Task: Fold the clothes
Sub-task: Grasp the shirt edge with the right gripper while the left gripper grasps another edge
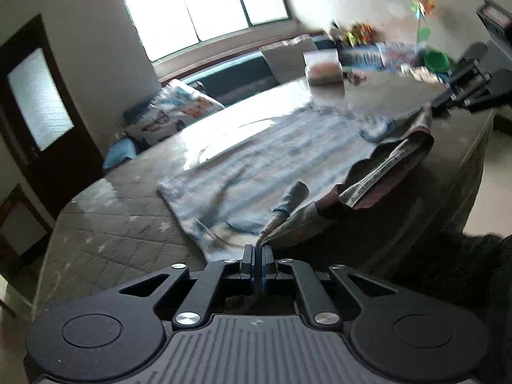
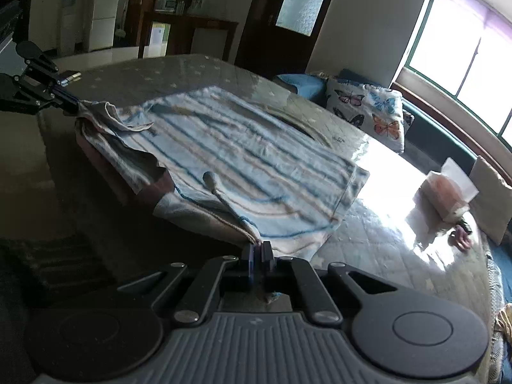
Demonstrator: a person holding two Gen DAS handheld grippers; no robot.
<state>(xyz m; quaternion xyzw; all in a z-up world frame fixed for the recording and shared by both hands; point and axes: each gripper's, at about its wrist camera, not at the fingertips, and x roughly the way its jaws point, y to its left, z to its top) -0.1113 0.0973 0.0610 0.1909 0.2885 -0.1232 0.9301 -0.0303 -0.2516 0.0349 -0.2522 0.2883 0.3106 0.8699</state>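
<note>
Shorts point(image 2: 249, 160) lie flat, waistband point(image 2: 121, 160) end up, L tongs point(image 1: 258, 249) & R tongs point(image 2: 257, 249) clamped on it.

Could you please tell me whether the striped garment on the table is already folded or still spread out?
Mostly spread: the striped garment lies flat, only its near edge lifted by the left gripper and right gripper.

Motion blur smears the shelf clutter point(image 1: 384, 41); the tissue box point(image 2: 448, 195) washes out in glare.

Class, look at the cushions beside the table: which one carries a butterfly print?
The white cushion near the window, covered in blue, orange and dark butterflies. The plain blue cushion beside it and the plain beige cushion past the tissue box show no print.
</note>
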